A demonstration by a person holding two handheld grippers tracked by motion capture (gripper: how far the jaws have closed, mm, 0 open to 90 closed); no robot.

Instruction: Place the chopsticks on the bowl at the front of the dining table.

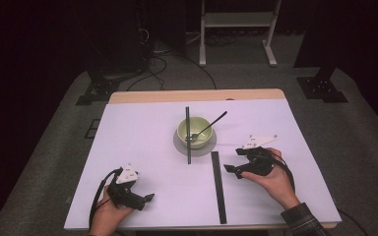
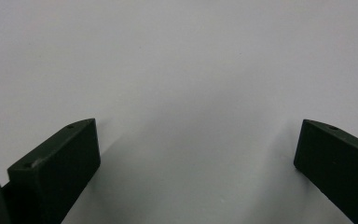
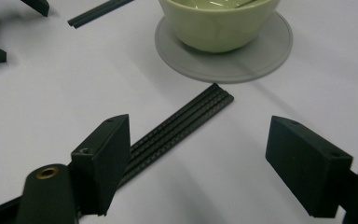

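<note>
A pale green bowl [image 1: 193, 131] stands on a grey saucer [image 1: 179, 147] at the table's middle, and a black utensil [image 1: 211, 124] leans out of it toward the back right. A thin black strip [image 1: 187, 137] runs front to back along the bowl's left side. A wider ribbed black strip [image 1: 218, 187] lies on the table in front of the saucer. My right gripper [image 1: 232, 160] is open just right of the ribbed strip [image 3: 182, 123], with nothing between its jaws. My left gripper [image 1: 146, 200] rests open at the front left over bare table [image 2: 186, 70].
The white table top [image 1: 142, 128] ends at a wooden edge [image 1: 197, 95] at the back. Beyond it are grey floor, cables and a white stand's legs [image 1: 236, 29]. In the right gripper view the bowl [image 3: 214, 23] and saucer [image 3: 261, 56] sit just ahead.
</note>
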